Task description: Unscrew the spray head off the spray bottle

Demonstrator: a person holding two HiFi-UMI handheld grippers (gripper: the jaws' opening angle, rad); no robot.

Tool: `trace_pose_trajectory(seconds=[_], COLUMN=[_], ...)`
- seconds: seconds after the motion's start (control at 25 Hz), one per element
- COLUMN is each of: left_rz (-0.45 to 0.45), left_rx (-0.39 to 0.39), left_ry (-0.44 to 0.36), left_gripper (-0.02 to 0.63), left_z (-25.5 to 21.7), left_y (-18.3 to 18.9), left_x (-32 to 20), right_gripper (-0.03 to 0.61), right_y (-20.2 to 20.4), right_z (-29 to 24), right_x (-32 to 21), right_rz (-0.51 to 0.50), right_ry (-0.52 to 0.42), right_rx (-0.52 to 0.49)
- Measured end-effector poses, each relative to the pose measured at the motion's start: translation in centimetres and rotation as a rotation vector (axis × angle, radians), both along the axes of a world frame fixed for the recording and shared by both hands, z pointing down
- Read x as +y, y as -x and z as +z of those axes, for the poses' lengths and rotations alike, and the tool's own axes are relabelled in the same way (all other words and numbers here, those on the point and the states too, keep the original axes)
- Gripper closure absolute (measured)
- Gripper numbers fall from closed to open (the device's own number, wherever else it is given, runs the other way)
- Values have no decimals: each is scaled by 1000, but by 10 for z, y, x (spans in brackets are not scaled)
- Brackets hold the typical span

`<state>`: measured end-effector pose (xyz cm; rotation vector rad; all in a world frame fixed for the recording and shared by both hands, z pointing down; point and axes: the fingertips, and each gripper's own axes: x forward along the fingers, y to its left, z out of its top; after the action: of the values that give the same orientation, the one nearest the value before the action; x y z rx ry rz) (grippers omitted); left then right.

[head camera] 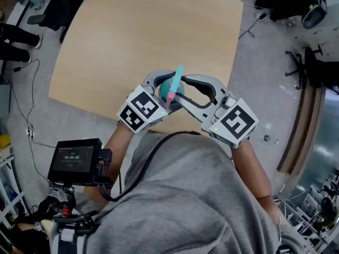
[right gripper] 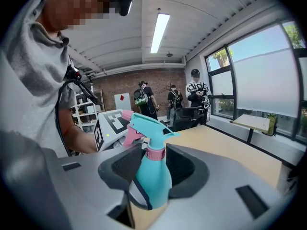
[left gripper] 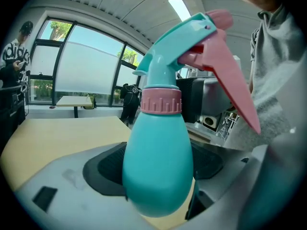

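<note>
My left gripper's (left gripper: pixel 158 176) jaws pinch the teal spray bottle's (left gripper: pixel 158 143) belly. My right gripper's (right gripper: pixel 154 166) jaws stand spread either side of its pink collar (right gripper: pixel 155 153). The spray head (left gripper: pixel 184 35) is still on, trigger (left gripper: pixel 230 85) slanting toward five o'clock, over the table's (head camera: pixel 132 36) six o'clock edge.

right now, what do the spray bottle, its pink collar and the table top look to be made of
The spray bottle looks like smooth moulded plastic: an opaque teal body with a soft sheen. The pink collar also seems to be plastic, duller, with moulded ribs round it. The table top is a pale, matte, wood-look surface; whether it is solid wood or laminate cannot be told.
</note>
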<state>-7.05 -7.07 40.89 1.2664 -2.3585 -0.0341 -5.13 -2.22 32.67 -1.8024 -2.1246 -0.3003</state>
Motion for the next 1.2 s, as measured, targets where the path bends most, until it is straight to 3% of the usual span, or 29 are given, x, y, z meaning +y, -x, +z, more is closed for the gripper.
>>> trace_pose_trajectory(seconds=[0.4, 0.48, 0.56, 0.68, 0.88, 0.96, 1.08, 1.2], left_rz=[-34, 9, 72, 159, 390, 437, 343, 147], left_rx=[-40, -49, -47, -19, -31, -17, 6, -27], left_ry=[151, 127, 41, -68, -129, -125, -62, 34], left_gripper=[238, 238, 238, 238, 239, 239, 238, 238], left_z=[-1, -6, -18, -36, -65, -71, -64, -54], left_y=[1, -4, -13, -28, -60, -65, -51, -21], left_x=[0, -1, -3, -5, -5, -4, 1, 14], right_gripper=[437, 437, 440, 443, 462, 476, 474, 472], right_y=[-3, -6, -11, -18, -38, -40, -32, -16], right_z=[-2, -7, -17, -29, -54, -58, -59, -56], right_x=[10, 13, 14, 14, 11, 8, 10, 16], right_rz=[62, 44, 15, -74, -346, -418, -394, -231], right_ry=[-14, 9, 61, 94, 173, 194, 178, 148], right_rx=[-88, -65, 0, 99, 201, 238, 152, 22])
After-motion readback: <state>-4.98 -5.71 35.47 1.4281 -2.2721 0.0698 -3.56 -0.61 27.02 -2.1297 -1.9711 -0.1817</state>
